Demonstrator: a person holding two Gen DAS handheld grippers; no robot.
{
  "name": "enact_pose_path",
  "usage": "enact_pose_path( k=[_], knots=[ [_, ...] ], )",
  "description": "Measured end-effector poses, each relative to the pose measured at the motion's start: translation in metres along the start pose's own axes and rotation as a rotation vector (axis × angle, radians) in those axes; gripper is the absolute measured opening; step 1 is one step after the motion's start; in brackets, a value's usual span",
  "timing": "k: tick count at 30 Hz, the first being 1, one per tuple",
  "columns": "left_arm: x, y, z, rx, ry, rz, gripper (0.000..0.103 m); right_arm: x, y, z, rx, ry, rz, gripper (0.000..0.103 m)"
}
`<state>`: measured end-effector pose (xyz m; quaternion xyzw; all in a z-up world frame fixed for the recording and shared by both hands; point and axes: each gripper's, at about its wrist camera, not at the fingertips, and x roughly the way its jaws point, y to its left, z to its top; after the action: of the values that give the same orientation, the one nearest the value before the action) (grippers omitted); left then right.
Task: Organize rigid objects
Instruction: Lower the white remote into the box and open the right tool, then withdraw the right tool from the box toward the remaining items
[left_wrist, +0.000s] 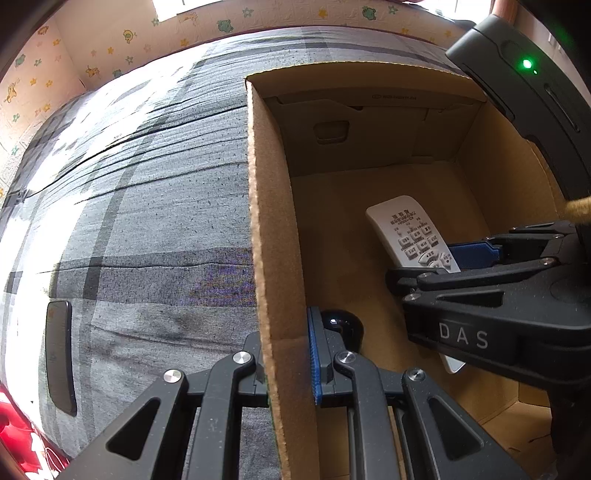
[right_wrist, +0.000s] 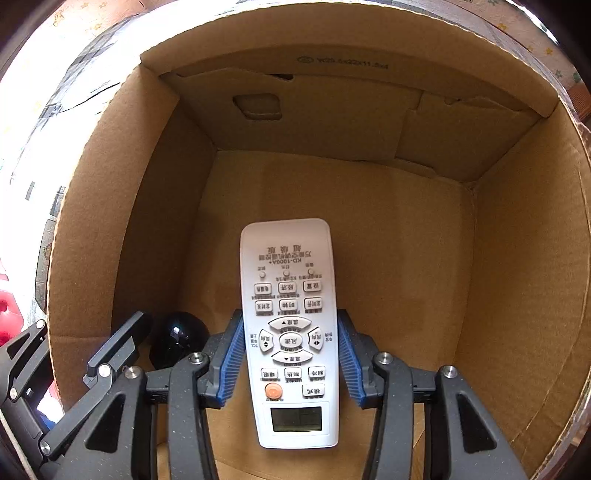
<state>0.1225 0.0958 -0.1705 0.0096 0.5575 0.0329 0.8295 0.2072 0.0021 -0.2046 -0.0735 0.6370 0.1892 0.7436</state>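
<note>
An open cardboard box (left_wrist: 275, 229) stands on a grey checked cloth. My left gripper (left_wrist: 286, 356) is shut on the box's left wall, one finger outside and the blue-padded finger inside. A white remote (right_wrist: 290, 332) with its buttons facing up lies lengthwise between the blue pads of my right gripper (right_wrist: 291, 354), which is shut on its sides, low inside the box (right_wrist: 517, 258). From the left wrist view the remote (left_wrist: 410, 229) sticks out past the right gripper (left_wrist: 443, 266). Whether it touches the box floor I cannot tell. A glossy black rounded object (right_wrist: 179, 341) sits in the box's near left corner.
A dark flat phone-like slab (left_wrist: 61, 356) lies on the grey cloth (left_wrist: 155, 221) left of the box. Something red (left_wrist: 18, 435) shows at the lower left edge. A pale wall with cartoon stickers (left_wrist: 129, 37) runs behind.
</note>
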Motion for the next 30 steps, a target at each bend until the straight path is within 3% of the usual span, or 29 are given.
enact_pose_path(
  k=[13, 20, 30],
  knots=[
    [0.001, 0.004, -0.001, -0.017, 0.004, -0.013, 0.015, -0.04, -0.004, -0.001, -0.025, -0.077, 0.003, 0.052],
    [0.001, 0.003, -0.002, -0.01, 0.002, -0.002, 0.015, -0.07, 0.001, -0.013, -0.056, -0.123, -0.053, 0.052],
    [0.001, -0.004, -0.004, 0.001, -0.002, 0.015, 0.015, -0.115, -0.021, -0.033, -0.026, -0.192, -0.059, 0.053]
  ],
)
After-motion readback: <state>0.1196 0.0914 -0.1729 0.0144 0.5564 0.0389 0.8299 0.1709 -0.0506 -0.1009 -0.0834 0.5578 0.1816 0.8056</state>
